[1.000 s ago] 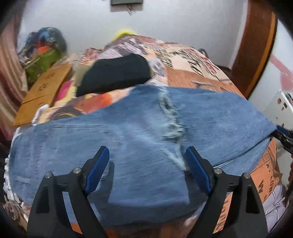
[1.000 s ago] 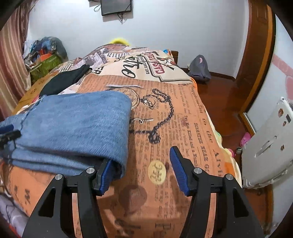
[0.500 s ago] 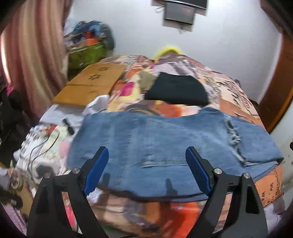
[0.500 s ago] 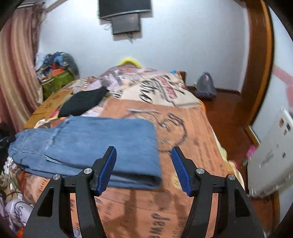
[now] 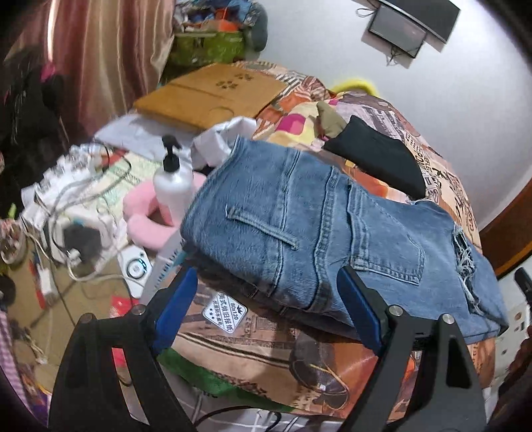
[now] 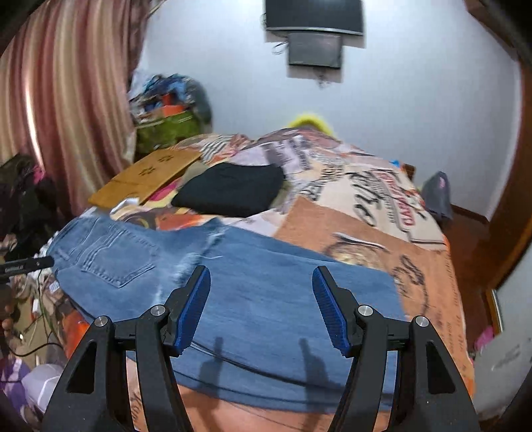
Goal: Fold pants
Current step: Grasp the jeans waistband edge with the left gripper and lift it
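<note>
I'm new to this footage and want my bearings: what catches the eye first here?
The blue jeans dominate, folded lengthwise across the near edge of a bed with a loud newspaper-print cover. Behind them lies a folded black garment. The right gripper hovers open over the legs; the left gripper, jaws closing, holds nothing at the waist end.

A bedroom. A pale bluish-white wall (image 6: 415, 86) bears a dark mounted screen (image 6: 314, 16). Striped pinkish curtains (image 6: 56, 99) hang at the left. The bed carries a printed, newsprint-pattern cover (image 6: 359, 206). A wooden door frame (image 6: 512, 212) and reddish-brown floor (image 6: 465, 226) lie at the right. Clutter piles (image 6: 166, 109) fill the far corner.
</note>
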`<action>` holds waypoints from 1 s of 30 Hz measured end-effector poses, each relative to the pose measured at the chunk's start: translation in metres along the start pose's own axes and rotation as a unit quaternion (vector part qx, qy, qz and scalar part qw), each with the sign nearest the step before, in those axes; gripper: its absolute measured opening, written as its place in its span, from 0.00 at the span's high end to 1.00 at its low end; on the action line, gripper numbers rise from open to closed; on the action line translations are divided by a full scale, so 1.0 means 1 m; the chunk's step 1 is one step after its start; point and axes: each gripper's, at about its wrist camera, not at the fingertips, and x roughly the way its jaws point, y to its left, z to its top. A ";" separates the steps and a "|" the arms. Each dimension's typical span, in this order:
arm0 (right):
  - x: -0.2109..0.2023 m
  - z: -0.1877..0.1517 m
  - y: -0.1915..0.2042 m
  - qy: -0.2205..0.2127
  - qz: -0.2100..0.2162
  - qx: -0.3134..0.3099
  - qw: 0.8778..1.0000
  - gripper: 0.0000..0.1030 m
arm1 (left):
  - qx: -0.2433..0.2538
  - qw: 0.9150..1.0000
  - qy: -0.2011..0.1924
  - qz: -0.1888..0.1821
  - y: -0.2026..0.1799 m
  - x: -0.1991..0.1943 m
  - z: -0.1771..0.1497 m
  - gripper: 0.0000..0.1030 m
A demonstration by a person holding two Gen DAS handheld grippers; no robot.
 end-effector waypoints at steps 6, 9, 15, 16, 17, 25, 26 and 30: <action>0.024 -0.001 0.029 0.019 0.028 -0.024 0.999 0.42 | -0.007 0.999 0.034 -0.029 0.000 0.020 -0.009 0.29; 0.032 -0.004 0.037 0.031 0.036 -0.028 0.998 0.42 | -0.028 0.998 0.045 -0.046 0.008 0.027 -0.012 0.29; 0.056 -0.014 0.041 0.069 0.035 -0.033 0.996 0.42 | -0.033 0.997 0.042 -0.054 0.009 0.037 -0.012 0.29; 0.059 -0.016 0.040 0.077 0.035 -0.029 0.996 0.42 | -0.037 0.997 0.043 -0.057 0.009 0.039 -0.011 0.29; 0.064 -0.019 0.039 0.088 0.037 -0.025 0.995 0.42 | -0.044 0.996 0.043 -0.061 0.011 0.042 -0.010 0.28; 0.070 -0.023 0.034 0.104 0.048 -0.010 0.993 0.42 | -0.073 0.993 0.037 -0.087 0.021 0.062 0.001 0.28; 0.070 -0.023 0.034 0.104 0.048 -0.010 0.993 0.42 | -0.069 0.994 0.034 -0.080 0.018 0.063 0.003 0.28; 0.070 -0.024 0.033 0.104 0.052 -0.007 0.993 0.42 | -0.054 0.997 0.022 -0.055 0.010 0.064 0.009 0.35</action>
